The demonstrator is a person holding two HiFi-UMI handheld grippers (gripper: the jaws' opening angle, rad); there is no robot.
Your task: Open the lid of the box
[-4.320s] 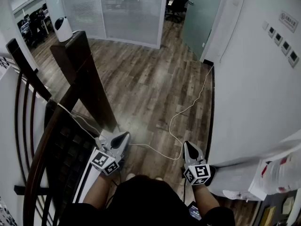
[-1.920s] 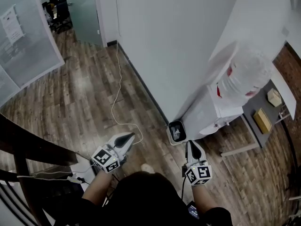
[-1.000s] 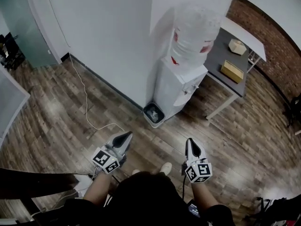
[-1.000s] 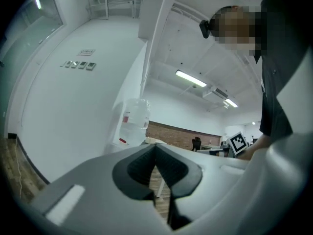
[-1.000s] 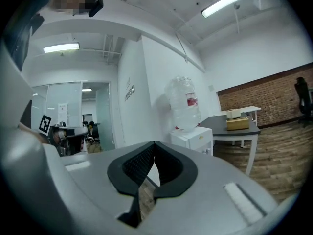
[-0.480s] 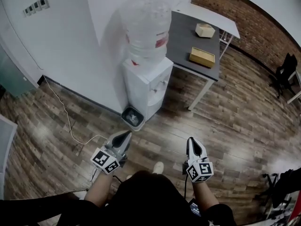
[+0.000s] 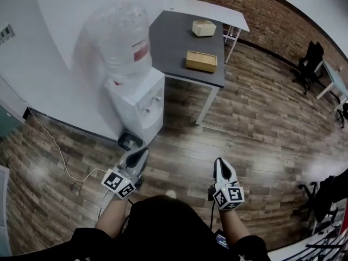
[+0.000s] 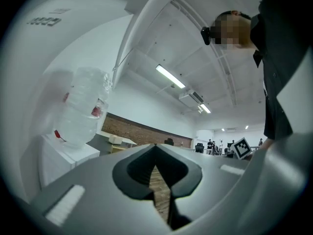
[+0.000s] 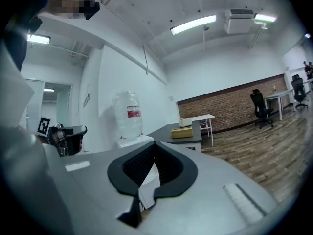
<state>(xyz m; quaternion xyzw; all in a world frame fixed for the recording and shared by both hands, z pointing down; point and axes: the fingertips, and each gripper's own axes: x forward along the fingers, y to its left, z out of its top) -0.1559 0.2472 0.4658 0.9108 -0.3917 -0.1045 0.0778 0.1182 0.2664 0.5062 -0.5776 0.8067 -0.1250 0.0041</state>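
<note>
Two boxes lie on a dark grey table far ahead: a flat tan box near its front edge and a cream box behind it. Both lids look closed. The right gripper view shows the tan box and the cream box small in the distance. My left gripper and right gripper hang over the wooden floor, well short of the table. Both are shut with nothing held; the tips meet in the left gripper view and the right gripper view.
A white water dispenser with a large bottle stands left of the table, a small bin at its foot. A white cable trails on the floor at left. A brick wall and an office chair lie beyond.
The view has swung round: dispenser, bin and table have slid left and down in the head view, and the table's boxes now sit nearer. Both grippers stay shut and hold their place in the frame.
</note>
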